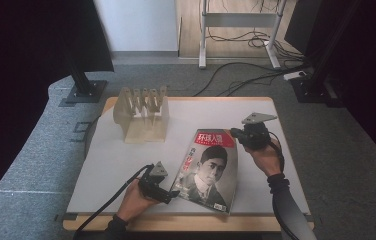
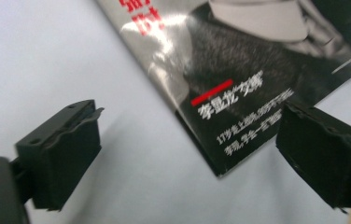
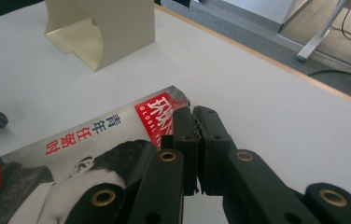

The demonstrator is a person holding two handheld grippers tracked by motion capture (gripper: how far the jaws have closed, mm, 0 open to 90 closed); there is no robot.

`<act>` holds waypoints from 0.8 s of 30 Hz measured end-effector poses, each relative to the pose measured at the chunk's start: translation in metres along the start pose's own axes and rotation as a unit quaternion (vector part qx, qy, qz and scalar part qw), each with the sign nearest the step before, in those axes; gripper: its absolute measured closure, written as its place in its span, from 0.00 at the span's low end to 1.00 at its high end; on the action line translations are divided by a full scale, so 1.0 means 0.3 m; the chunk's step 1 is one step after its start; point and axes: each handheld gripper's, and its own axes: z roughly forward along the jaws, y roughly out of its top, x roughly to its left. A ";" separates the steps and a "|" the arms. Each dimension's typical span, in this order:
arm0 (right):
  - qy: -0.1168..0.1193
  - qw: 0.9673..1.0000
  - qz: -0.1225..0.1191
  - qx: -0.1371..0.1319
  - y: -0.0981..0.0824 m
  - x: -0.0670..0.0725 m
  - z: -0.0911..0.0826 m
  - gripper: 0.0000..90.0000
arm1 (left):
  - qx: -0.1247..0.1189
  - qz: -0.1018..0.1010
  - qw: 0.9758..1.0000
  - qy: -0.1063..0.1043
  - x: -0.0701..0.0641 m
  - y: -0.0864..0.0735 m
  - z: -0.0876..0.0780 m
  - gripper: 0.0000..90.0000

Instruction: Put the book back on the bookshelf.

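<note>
1. On the white worktop [image 1: 126, 165] with its pale wooden edge lies a glossy magazine [image 1: 207, 170] with a red title block and a black-and-white portrait cover, right of centre and turned at a slant.
2. The right gripper [image 1: 237, 134] is at the magazine's far right corner, beside the red title block.
3. In the right gripper view the right gripper [image 3: 193, 122] has its black jaws clenched on the top edge of the magazine, pads pressed together over the cover's red title area; that corner curls upward.
4. The left gripper [image 1: 174, 192] sits near the magazine's near left edge, low over the worktop.
5. In the left gripper view the left gripper [image 2: 190, 144] has its jaws released and standing wide apart, with the magazine's lower corner [image 2: 220, 154] between them and neither pad touching it.
6. A beige slotted rack [image 1: 142, 114] stands upright on the worktop's far left part, well apart from the magazine.
</note>
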 end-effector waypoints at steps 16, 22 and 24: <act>0.014 0.998 -0.048 -0.043 0.131 0.058 -0.094 0.96 | 0.013 0.038 0.997 -0.059 0.090 0.115 0.003 0.25; 0.020 0.996 -0.064 -0.056 0.157 0.076 -0.120 0.96 | 0.029 0.051 0.995 -0.082 0.111 0.146 0.026 0.35; 0.023 0.995 -0.069 -0.062 0.166 0.084 -0.127 0.96 | 0.032 0.055 0.994 -0.094 0.117 0.153 0.035 0.39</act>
